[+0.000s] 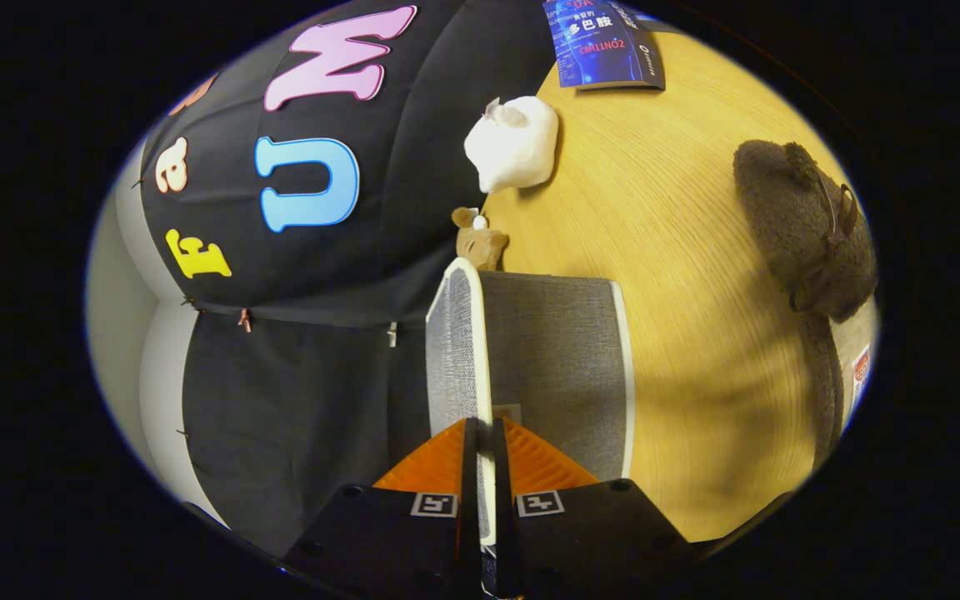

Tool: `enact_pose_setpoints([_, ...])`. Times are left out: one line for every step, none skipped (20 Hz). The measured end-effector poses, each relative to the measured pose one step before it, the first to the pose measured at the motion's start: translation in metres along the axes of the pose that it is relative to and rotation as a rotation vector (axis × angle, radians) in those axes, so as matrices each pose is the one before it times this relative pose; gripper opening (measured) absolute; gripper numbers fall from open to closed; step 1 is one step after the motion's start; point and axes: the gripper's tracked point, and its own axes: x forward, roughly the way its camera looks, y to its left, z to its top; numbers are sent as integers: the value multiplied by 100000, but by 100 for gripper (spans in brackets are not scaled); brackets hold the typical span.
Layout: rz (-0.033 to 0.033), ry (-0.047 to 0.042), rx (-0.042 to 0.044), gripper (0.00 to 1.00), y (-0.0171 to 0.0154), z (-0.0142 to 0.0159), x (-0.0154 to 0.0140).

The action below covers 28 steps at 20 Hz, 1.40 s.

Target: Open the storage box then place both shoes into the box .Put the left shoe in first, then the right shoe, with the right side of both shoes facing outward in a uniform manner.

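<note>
Gripper [484, 433] fingers are closed on the white-edged lid [457, 350] of the grey storage box [559, 358], holding it raised. Box lies directly ahead on the table [680, 275]; a brown shoe [805, 225] sits well apart near the table edge.

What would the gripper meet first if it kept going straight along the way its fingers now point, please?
The gripper is shut on the storage box's lid, so it would first run along the lid. Beyond it sits a small brown plush toy, probably next, though depth is hard to judge.
</note>
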Motion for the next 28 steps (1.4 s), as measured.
enact_pose_setpoints([1107,-1424,379,8,363,-395,1858])
enact_pose_setpoints([1980,-1222,44,5,589,595,-760])
enact_pose_setpoints([1721,269,1027,5,642,300,-949])
enact_pose_setpoints([-1162,1543,695,5,-62,-273,183])
enact_pose_setpoints([-2901,2323,279,5,-681,-593,538])
enact_pose_setpoints([-3308,803,649,5,-960,-125,498])
enact_pose_setpoints([-189,684,1928,5,-164,-12,254])
enact_pose_setpoints([-975,-506,1608,5,86,58,361])
enact_pose_setpoints([-442,-1194,325,5,227,196,216])
enact_pose_setpoints([-641,-203,-577,5,180,-2,356])
enact_pose_setpoints([-160,268,-142,5,148,-168,224])
enact_pose_setpoints([-312,332,412,5,137,-2,272])
enact_pose_setpoints([-745,564,723,5,-143,-96,337])
enact_pose_setpoints([-377,504,1107,8,-126,214,41])
enact_pose_setpoints([-458,264,418,9,-135,-306,500])
enact_pose_setpoints([1,81,633,10,-9,67,223])
enact_pose_setpoints([212,99,1117,11,45,-4,237])
enact_pose_setpoints([107,99,1309,11,77,56,254])
enact_pose_setpoints([866,441,1367,11,161,-5,196])
enact_pose_setpoints([1720,1670,2110,11,286,-213,135])
enact_pose_setpoints([3967,1883,2157,11,894,-448,7])
enact_pose_setpoints([1374,-16,-857,9,367,-207,124])
enact_pose_setpoints([77,-905,-1998,8,117,-172,59])
enact_pose_setpoints([1329,575,-470,5,323,235,-206])
enact_pose_setpoints([1286,573,632,5,590,-330,64])
enact_pose_setpoints([1820,-81,521,5,897,24,-107])
enact_pose_setpoints([1961,-607,-363,5,1059,57,336])
enact_pose_setpoints([1870,-115,-474,5,1091,-107,130])
